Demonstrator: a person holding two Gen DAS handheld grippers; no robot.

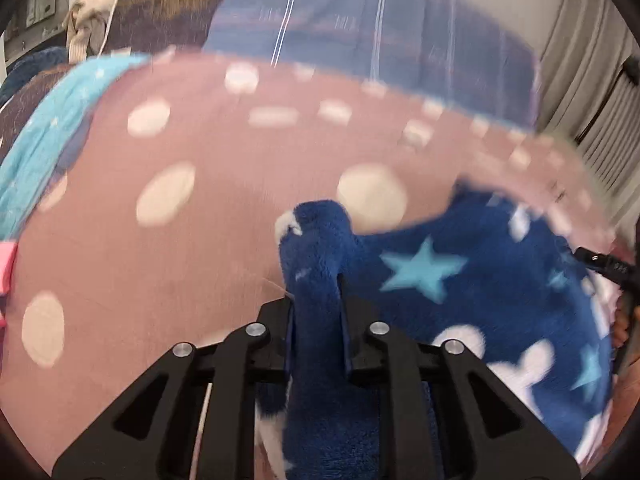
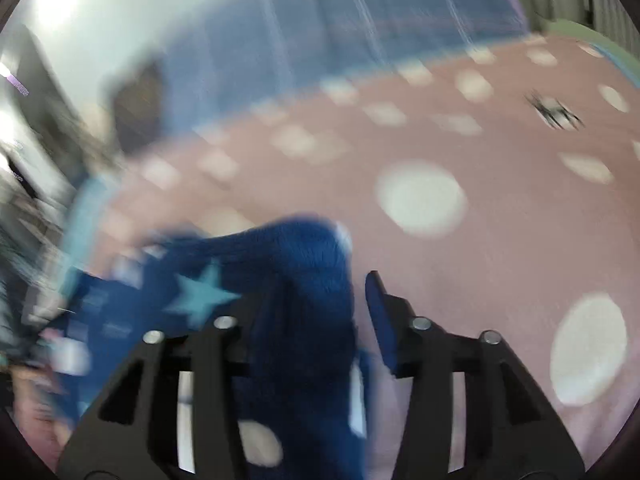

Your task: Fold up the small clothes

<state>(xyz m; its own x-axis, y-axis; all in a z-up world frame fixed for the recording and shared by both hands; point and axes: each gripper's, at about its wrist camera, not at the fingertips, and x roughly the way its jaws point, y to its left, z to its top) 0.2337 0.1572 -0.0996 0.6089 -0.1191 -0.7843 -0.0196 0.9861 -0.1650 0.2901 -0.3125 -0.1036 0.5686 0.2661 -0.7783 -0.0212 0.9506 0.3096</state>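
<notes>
Right up close in our left wrist view, the left gripper point(image 1: 316, 300) is clamped on a bunched fold of the blue starry fleece garment point(image 1: 460, 280), which spreads to the lower right over the pink spotted blanket point(image 1: 160, 260). Another gripper's tip point(image 1: 600, 264) pokes in at the right edge.

Over in our right wrist view, all blurry, the right gripper point(image 2: 320, 304) has fleece point(image 2: 304, 280) against its left finger, but the right finger point(image 2: 380, 312) stands clear, so we'd call it released.
</notes>
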